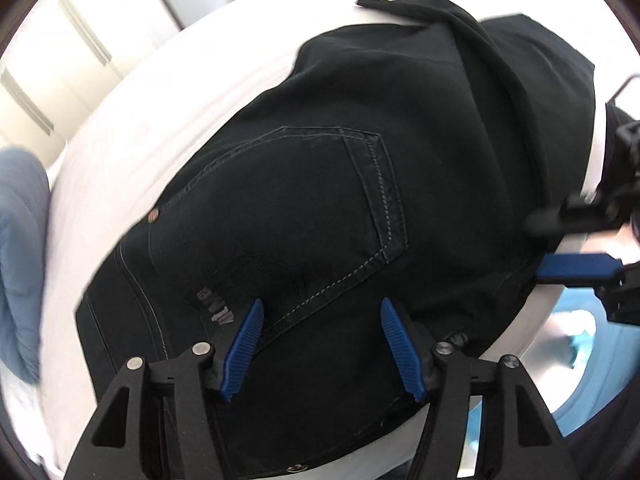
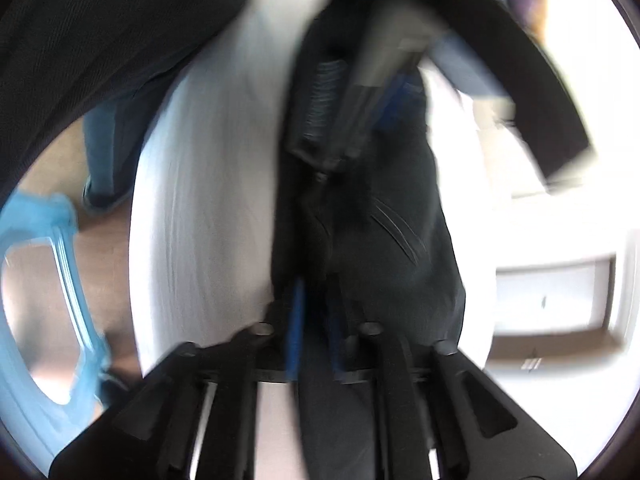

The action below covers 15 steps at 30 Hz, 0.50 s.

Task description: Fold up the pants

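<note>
With the black denim pants (image 1: 360,152) on the white table (image 1: 120,152), the left claw (image 1: 322,344) hovered wide while the right claw (image 2: 316,320), clamped on cloth, seemed mid-fold, needing laying flat next.

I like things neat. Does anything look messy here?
Yes. The black denim pants lie bunched on the white table, with one leg flopped crookedly across the top. The open left gripper hovers over the back pocket.

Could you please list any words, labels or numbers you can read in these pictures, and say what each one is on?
Pale print on the black pants, below the back pocket near the left hand-held gripper: turned sideways, partly hidden, not readable.
Right wrist view: motion-blurred, no text readable.
Nothing else bears text.
</note>
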Motion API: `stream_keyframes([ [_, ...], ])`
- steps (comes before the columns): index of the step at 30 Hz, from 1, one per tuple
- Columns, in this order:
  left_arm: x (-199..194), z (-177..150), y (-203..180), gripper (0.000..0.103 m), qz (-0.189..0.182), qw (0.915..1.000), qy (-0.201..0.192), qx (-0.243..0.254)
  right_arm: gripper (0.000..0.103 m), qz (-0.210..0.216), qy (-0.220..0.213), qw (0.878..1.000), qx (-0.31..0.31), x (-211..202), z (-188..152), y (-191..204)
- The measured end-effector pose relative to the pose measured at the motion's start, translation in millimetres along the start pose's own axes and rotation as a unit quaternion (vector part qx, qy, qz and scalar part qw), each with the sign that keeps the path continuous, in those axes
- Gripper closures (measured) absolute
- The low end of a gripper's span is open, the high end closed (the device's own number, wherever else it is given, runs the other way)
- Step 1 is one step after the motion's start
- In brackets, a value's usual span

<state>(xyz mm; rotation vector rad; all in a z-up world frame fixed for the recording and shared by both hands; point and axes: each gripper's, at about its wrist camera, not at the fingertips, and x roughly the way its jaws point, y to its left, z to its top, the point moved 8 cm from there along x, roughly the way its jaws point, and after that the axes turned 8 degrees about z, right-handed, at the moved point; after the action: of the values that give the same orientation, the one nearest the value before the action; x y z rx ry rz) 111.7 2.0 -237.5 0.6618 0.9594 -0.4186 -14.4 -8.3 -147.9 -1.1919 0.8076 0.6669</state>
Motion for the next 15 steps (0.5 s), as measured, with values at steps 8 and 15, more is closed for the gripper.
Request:
stream_keyframes([
  [8, -33.8, 13.5, 11.1, 0.041, 0.022, 0.9997, -0.003, -0.007, 0.0, 0.049, -0.037, 0.945, 0.321, -43.0, -86.3, -56.7],
  [15, -20.1, 51.1, -19.0, 0.041, -0.014, 0.9997, 0.007, -0.019, 0.0, 0.1, -0.068, 0.82, 0.559, -42.5, -168.2, -131.3],
])
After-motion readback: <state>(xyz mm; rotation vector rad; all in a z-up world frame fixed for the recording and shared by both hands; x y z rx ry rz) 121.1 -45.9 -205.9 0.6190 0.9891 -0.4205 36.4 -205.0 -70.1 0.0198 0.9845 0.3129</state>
